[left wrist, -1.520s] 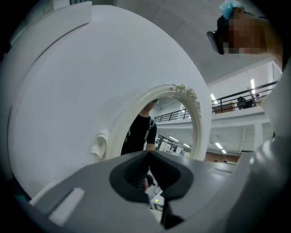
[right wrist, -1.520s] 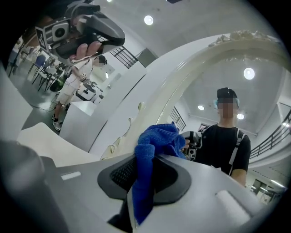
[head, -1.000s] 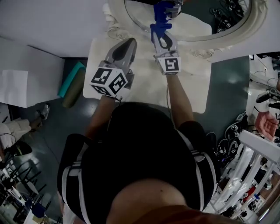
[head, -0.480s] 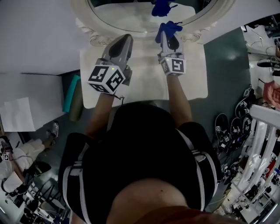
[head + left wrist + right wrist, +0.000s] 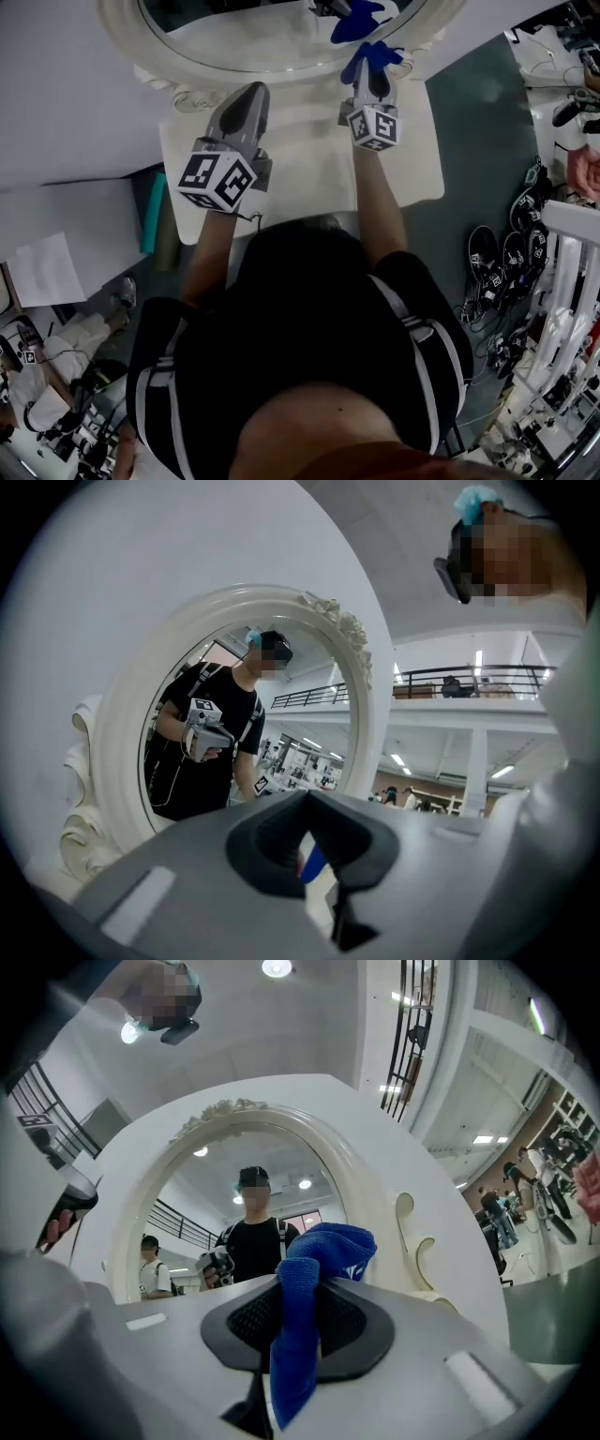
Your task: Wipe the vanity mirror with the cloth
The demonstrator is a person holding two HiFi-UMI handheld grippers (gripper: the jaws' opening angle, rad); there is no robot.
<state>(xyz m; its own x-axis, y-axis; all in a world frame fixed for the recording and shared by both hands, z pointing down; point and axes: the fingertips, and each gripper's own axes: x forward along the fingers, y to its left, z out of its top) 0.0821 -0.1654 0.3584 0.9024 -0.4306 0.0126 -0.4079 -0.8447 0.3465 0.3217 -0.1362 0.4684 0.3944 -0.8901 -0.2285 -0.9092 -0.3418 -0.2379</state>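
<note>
Sliding right, the right gripper (image 5: 371, 67) now holds the blue cloth (image 5: 373, 53) clamped at the lower rim of the mirror (image 5: 234, 37). Beside it the left gripper (image 5: 249, 94) hangs closed and empty; wiping looks under way

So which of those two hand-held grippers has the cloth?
The right hand-held gripper, pinching the blue cloth; the left hand-held gripper holds nothing.

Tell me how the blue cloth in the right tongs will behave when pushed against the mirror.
The blue fabric cloth droops below the right tongs and bunches above them, so it is probably floppy and light. Pressed on the white-framed oval vanity mirror, it would likely flatten and fold rather than push back.
</note>
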